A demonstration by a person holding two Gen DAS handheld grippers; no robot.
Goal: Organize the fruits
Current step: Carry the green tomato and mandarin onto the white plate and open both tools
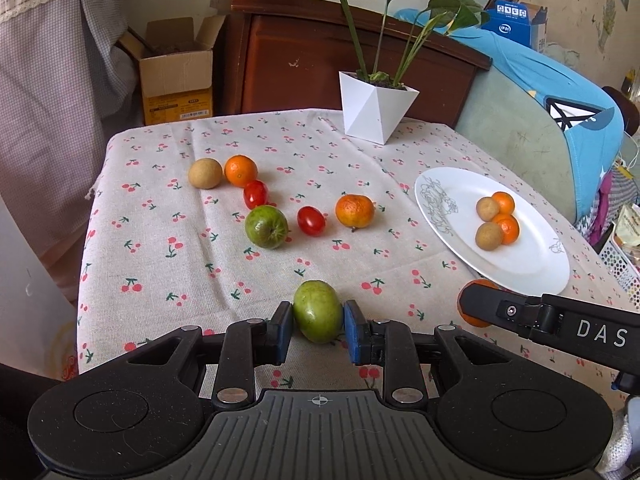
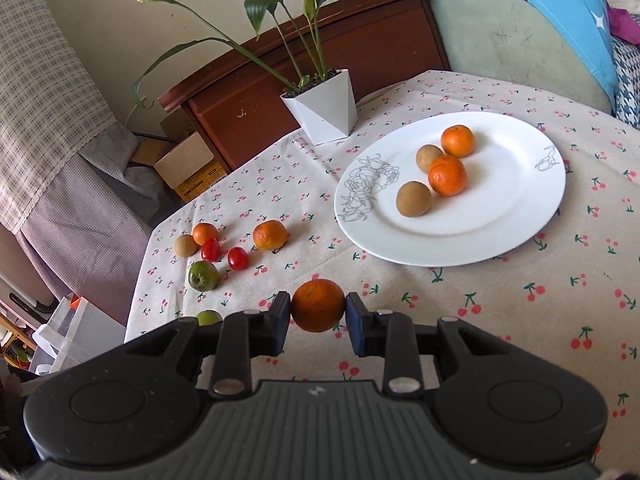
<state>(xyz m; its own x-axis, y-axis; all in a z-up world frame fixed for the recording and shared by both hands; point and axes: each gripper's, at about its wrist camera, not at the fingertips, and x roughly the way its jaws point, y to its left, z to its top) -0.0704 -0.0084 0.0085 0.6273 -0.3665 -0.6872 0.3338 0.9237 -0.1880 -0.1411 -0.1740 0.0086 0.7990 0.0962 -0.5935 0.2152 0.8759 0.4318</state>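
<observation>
My left gripper is shut on a green fruit near the table's front edge. My right gripper is shut on an orange just short of the white plate; it also shows in the left wrist view. The plate holds two oranges and two brown fruits. On the cloth lie a second green fruit, two red tomatoes, two oranges and a brown fruit.
A white planter with a leafy plant stands at the table's far edge. A wooden cabinet and a cardboard box are behind the table. A blue-covered chair is at the right.
</observation>
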